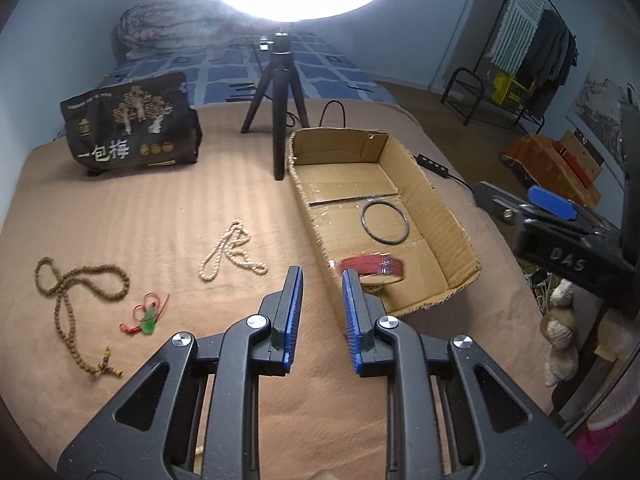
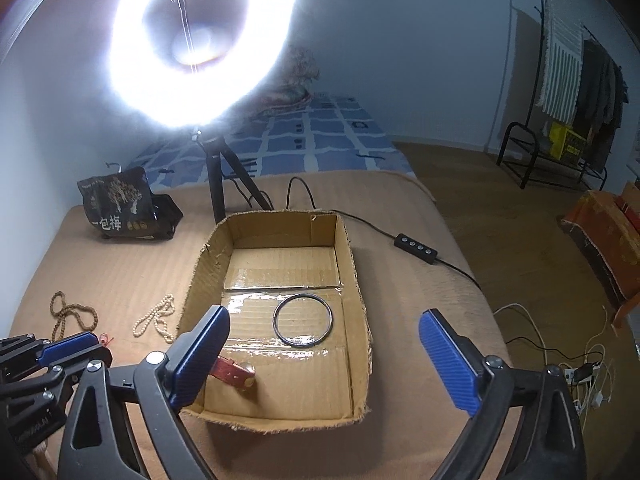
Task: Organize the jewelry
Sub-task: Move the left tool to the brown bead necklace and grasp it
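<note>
Holding a dark bangle and a red bracelet, the cardboard box sits before both spread hand-held grippers, left and right (green pendant only in left view).

2 bead necklaces, 1 bangle, 1 pendant, 1 box.

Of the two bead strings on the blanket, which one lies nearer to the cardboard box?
The pale cream bead string lies nearer the cardboard box; the darker brown one is farther left.
</note>
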A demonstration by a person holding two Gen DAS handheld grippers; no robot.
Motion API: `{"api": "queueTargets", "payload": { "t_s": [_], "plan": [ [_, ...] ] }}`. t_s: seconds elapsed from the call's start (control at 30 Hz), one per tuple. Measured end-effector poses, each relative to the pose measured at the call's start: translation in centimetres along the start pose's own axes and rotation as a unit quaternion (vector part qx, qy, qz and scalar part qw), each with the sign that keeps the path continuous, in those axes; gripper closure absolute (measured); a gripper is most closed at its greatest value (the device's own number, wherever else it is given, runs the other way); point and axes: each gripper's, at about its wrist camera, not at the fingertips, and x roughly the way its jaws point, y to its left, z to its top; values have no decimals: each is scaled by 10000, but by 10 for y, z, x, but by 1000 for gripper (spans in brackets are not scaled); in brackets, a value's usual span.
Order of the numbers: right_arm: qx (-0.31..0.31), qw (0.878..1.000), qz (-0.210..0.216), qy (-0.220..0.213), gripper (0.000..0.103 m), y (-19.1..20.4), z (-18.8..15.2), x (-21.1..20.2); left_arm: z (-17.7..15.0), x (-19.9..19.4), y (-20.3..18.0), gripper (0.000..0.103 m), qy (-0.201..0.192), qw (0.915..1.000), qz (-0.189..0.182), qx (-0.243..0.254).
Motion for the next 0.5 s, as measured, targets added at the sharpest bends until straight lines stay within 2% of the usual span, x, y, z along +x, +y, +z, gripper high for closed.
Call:
{"api": "queueTargets", "payload": {
  "t_s": [0.1, 0.13, 0.17, 0.23, 0.3, 0.5],
  "plan": [
    [56, 10000, 13, -77, 4, 2, -1, -13, -4, -11, 13, 84, 38, 9999, 140, -7],
    [67, 9999, 39, -94, 3, 3, -2, -18, -4, -14, 16, 78, 45, 9998, 204, 6],
    [73, 9999, 71, -110, 3, 5, -3, -23, -5, -19, 21, 71, 49, 9996, 289, 20],
    [56, 9998, 127, -134, 2, 11, -4, -30, -6, -29, 30, 42, -12, 9992, 396, 4],
    [19, 9996, 209, -163, 0, 18, -6, -38, -7, -41, 41, 38, -110, 9986, 525, -12],
    [-172, 9986, 473, -168, 0, 49, -12, -54, -13, -64, 88, 38, -105, 9972, 707, -200]
  ]
}}
